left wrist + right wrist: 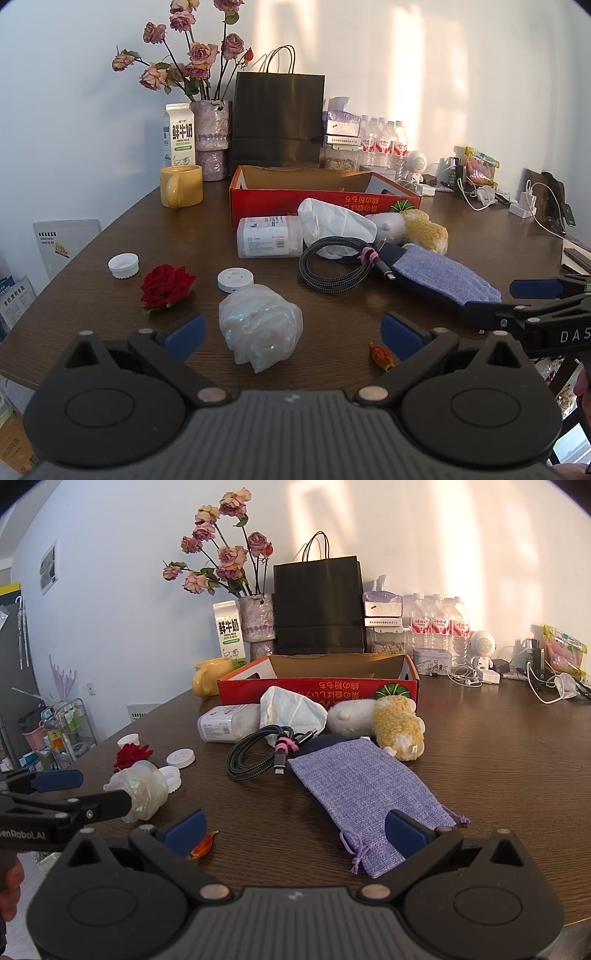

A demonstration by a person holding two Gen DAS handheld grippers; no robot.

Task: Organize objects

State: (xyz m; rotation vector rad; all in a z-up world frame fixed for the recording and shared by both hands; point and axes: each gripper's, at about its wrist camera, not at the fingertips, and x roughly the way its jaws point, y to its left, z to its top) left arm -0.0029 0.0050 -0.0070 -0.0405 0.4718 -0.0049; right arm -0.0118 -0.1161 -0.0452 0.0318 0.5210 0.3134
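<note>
so both sets of jaws stand wide with nothing between them: the left gripper (291,334) hovers over the crumpled plastic wrap (260,328), the right gripper (295,827) over the purple pouch (364,794). probably best to pinch each at its middle and carry it to the red box (295,201) behind. the coiled cable (258,755), plush toy (395,725) and tipped bottle (267,236) crowd that path; a candy (382,356) lies near.

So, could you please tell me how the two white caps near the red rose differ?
The ridged cap lies open side up, showing a hollow inside with a knurled wall; the flat disc lid shows a closed, low face with small marks. The ridged cap lies left of the red rose, the disc lid to its right. Both are white, round and loose on the table.
</note>
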